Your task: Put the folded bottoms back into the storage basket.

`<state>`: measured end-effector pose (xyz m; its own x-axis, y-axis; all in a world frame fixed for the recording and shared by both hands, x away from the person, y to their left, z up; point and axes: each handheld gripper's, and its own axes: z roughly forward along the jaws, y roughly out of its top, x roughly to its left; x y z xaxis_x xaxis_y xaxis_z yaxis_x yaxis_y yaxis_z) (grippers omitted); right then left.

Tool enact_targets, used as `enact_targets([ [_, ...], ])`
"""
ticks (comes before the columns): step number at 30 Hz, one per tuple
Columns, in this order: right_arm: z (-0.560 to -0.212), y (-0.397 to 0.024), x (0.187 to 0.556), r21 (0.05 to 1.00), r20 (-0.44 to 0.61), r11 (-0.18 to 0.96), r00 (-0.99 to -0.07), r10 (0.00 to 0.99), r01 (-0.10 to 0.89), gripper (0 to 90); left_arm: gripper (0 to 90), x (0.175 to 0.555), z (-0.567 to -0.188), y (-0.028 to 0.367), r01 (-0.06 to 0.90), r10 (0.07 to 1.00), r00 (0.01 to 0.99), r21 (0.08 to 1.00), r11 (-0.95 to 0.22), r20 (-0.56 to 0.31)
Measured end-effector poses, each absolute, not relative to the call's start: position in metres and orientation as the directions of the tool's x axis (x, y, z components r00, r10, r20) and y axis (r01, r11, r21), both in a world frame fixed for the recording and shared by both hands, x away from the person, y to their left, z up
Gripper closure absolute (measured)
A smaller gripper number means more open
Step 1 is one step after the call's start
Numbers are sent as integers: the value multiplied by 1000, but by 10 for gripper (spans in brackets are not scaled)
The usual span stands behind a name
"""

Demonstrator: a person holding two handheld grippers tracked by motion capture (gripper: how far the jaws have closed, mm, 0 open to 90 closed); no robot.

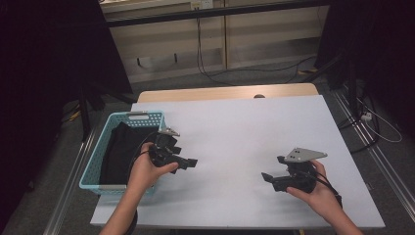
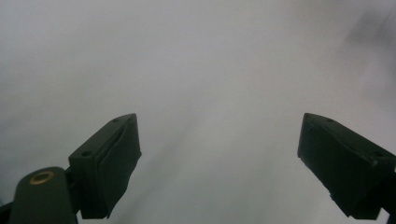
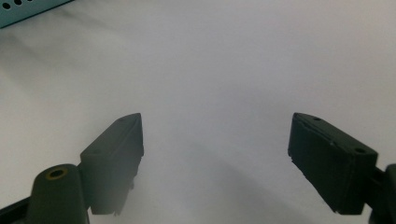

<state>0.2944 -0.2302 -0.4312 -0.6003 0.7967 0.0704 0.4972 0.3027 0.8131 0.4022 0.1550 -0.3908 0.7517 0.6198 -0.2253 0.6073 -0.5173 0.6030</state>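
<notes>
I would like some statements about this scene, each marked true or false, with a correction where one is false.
1. The black cloth lies inside the basket. True.
2. The left gripper holds the cloth. False: its jaws are open with nothing between them.
3. The right gripper is over the white table. True.
4. The basket is red. False: it is light blue.

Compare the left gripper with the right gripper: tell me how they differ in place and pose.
The left gripper sits by the teal basket that holds a black cloth; the right gripper is out on the bare white table, far from it. The left gripper's jaws point toward the table's middle from the left, the right gripper's from the right, so they face each other. Both are open, holding nothing, over the tabletop.
</notes>
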Motion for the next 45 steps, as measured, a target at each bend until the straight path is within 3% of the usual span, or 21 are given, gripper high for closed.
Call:
enact_targets([
  [45,-434,-255,278,799,66,303,-576,815,519,166,108,372,-418,154,593,585,771,618,-515,-252],
])
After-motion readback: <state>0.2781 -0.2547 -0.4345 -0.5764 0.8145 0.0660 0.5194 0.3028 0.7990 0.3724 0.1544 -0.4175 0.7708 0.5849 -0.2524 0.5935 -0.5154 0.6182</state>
